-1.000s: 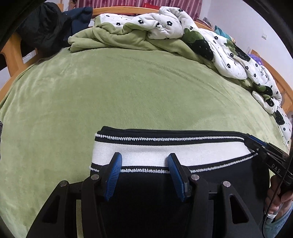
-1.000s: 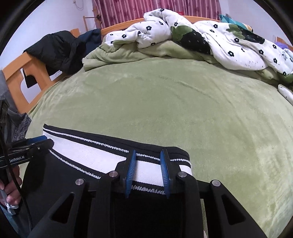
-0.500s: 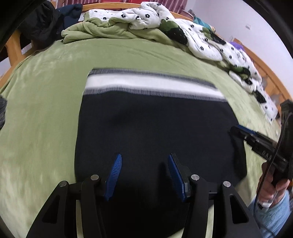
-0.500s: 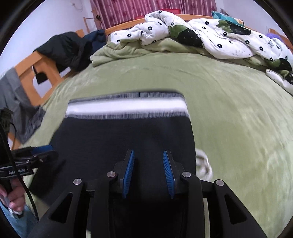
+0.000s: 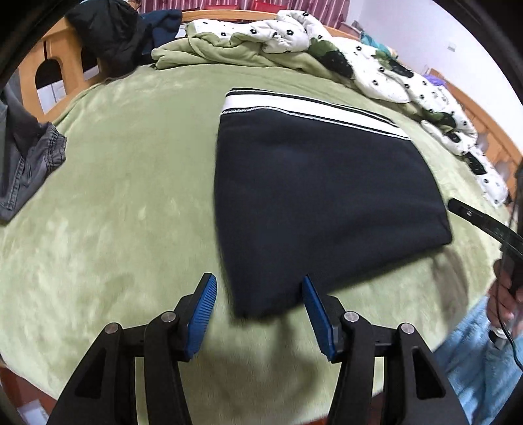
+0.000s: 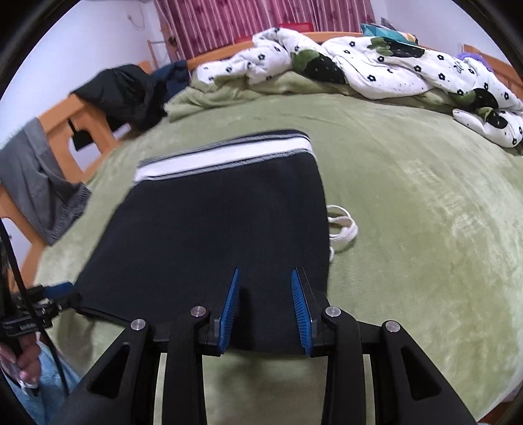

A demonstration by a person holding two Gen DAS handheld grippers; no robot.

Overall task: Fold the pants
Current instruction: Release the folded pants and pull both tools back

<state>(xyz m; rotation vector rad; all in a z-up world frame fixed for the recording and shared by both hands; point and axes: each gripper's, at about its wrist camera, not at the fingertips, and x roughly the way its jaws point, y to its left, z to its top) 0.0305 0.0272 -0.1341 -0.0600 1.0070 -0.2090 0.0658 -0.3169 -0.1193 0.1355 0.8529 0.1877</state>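
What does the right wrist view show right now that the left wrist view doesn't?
Only the right wrist view shows the white drawstring poking out beside the folded pants, and the right gripper with its jaws apart over the near edge. Only the left wrist view shows the left gripper, jaws open, empty. Both show the pants' white waistband on the far side, the green blanket, the floral quilt and the grey garment.

This is a bedroom in a home. A wide bed [image 6: 408,196] with a green blanket fills the frame, a flowered quilt [image 6: 376,65] lies at the upper right, and red curtains [image 6: 261,19] hang at the top.
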